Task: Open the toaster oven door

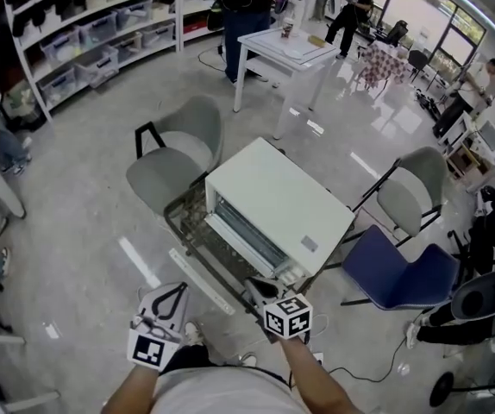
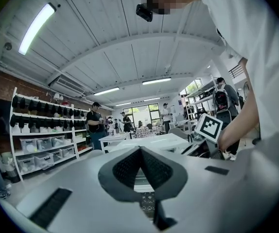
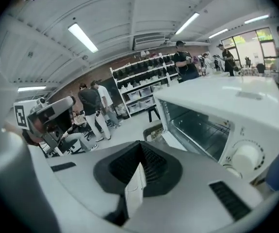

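Note:
A white toaster oven (image 1: pixel 273 198) stands on a low wire-mesh table (image 1: pixel 185 216). Its glass door hangs down flat in front, with the white handle bar (image 1: pixel 197 276) nearest me. The right gripper view shows the open oven cavity (image 3: pixel 198 127) and a round knob (image 3: pixel 246 155) on its right panel. My right gripper (image 1: pixel 256 287) is shut and holds nothing, just off the handle's right end by the oven's front corner. My left gripper (image 1: pixel 172 298) is shut too and floats left of the handle, touching nothing. Through its jaws the oven (image 2: pixel 154 142) shows ahead.
A grey chair (image 1: pixel 178 149) stands behind the oven on the left. A grey folding chair (image 1: pixel 416 192) and a blue chair (image 1: pixel 394 270) are on the right. Farther back are a white table (image 1: pixel 286 50), shelves with bins (image 1: pixel 101 33) and several people.

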Demonstrator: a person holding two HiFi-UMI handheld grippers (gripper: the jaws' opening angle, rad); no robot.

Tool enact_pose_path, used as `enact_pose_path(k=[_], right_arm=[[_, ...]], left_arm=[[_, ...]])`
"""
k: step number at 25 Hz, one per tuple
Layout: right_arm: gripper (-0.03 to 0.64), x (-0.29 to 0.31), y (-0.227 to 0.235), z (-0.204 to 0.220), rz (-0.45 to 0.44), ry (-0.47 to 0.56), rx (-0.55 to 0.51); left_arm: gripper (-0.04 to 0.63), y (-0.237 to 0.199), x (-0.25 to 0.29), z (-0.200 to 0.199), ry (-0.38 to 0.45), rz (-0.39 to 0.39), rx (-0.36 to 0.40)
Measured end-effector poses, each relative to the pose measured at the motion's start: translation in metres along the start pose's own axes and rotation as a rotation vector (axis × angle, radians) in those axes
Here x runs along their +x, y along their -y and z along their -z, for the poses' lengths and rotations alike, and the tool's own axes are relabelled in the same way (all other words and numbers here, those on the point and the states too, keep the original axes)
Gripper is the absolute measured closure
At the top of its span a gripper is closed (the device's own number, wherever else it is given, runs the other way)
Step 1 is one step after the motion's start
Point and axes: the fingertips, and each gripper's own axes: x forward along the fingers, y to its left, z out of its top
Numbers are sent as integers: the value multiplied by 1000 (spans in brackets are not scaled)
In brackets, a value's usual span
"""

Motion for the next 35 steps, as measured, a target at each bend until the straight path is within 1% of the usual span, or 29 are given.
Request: enact_pose_path(k=[5, 15, 23, 27, 29, 35], right_arm=[[595, -23, -5, -42, -35, 96, -20], [595, -78, -16, -95, -14, 188, -231], [595, -118, -30, -113, 46, 233, -354], [595, -130, -38, -123, 81, 270, -413], [595, -134, -43, -124, 95, 273, -446], [595, -133, -53, -122, 106, 262, -454]], left_arm=[[579, -2, 2, -9, 21, -20, 28], [578, -7, -5, -24, 44, -72, 31], [578, -8, -19, -24, 48, -109, 34], [578, -8, -19, -25, 37, -108, 42], [578, -7, -18, -29, 43, -110, 44], [578, -9, -17, -31, 44, -113, 21]])
